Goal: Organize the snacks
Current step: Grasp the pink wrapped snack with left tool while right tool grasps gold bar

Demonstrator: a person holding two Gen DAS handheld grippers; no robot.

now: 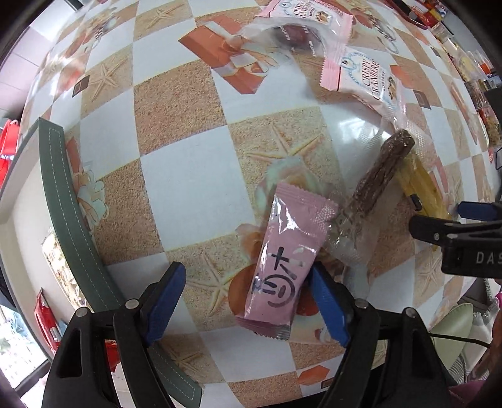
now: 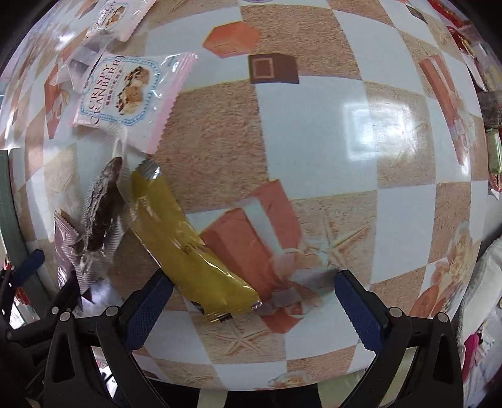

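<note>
a: where did the left gripper [image 1: 248, 310] sit?

b: low over the checkered tablecloth [image 1: 194, 194], pointing down. its blue pads stood wide apart, and the pink snack packet [image 1: 282, 266] lay flat between them. the pad at three o'clock of the packet was right at its edge, the one at nine o'clock well clear. i couldn't tell if that near pad actually touched, but nothing was pinched.

a: and the right gripper [image 2: 254, 310]?

b: also spread wide, gripping nothing. the yellow packet [image 2: 185, 238] lay slanted from eleven o'clock toward the gap, its lower end between the pads, close to the nine o'clock pad.

a: what lay around it?

b: a chocolate bar in clear wrap [image 2: 100, 210] just at nine o'clock of the yellow one, touching or overlapping the pink packet's crimped end. at twelve o'clock of both sat a crispy cranberry packet [image 2: 125, 97], with a second cranberry packet [image 2: 113, 15] beyond it near the frame's top.

a: anything else in the left view?

b: a grey-green stitched tray rim [image 1: 66, 201] at nine o'clock, with more wrapped snacks inside it, and the right gripper's tip poking in at three o'clock
</note>
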